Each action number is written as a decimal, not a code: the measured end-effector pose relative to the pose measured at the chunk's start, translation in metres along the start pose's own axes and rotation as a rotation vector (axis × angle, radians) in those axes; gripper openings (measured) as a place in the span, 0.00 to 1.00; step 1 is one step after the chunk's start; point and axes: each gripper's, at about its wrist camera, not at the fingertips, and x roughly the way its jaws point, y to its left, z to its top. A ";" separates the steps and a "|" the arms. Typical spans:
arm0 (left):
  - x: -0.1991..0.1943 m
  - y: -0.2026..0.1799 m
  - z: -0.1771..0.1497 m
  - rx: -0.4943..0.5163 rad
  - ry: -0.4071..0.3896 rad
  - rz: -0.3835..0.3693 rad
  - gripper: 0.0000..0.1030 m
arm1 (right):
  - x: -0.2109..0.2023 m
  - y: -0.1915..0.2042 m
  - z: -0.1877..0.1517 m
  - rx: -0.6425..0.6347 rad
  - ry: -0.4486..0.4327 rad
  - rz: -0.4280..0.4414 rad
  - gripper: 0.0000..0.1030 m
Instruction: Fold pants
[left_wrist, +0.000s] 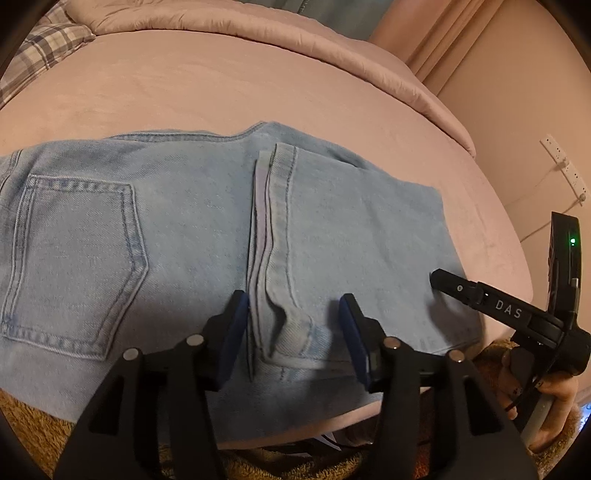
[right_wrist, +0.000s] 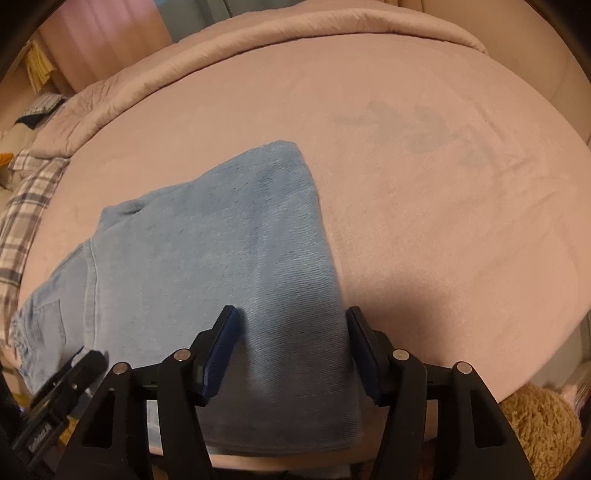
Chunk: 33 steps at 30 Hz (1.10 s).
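Note:
Light blue jeans (left_wrist: 177, 229) lie folded on the pink bed (left_wrist: 184, 85). A back pocket (left_wrist: 74, 266) faces up at the left, and the leg hems (left_wrist: 273, 229) are laid over the seat in the middle. My left gripper (left_wrist: 292, 297) is open at the near edge, its blue pads on either side of the hem ends without pressing them. My right gripper (right_wrist: 291, 314) is open over the folded right end of the jeans (right_wrist: 229, 240), with denim under the gap. One of its fingers (left_wrist: 443, 280) shows at the right of the left wrist view, held by a hand (left_wrist: 554, 402).
A bunched pink quilt (left_wrist: 258, 26) runs along the back of the bed. A plaid cloth (right_wrist: 26, 214) lies at the left. A brown fuzzy fabric (right_wrist: 543, 424) sits below the near bed edge. A white power strip (left_wrist: 565, 170) hangs on the right wall.

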 end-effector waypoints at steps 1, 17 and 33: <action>0.000 -0.001 0.000 0.002 -0.002 0.002 0.50 | -0.001 0.001 -0.001 -0.005 -0.006 0.003 0.60; -0.009 0.023 0.007 -0.160 0.032 -0.162 0.55 | 0.004 0.009 -0.005 -0.049 -0.020 0.016 0.83; -0.105 0.051 0.021 -0.244 -0.265 0.089 0.96 | -0.021 0.012 -0.005 -0.068 -0.221 0.082 0.83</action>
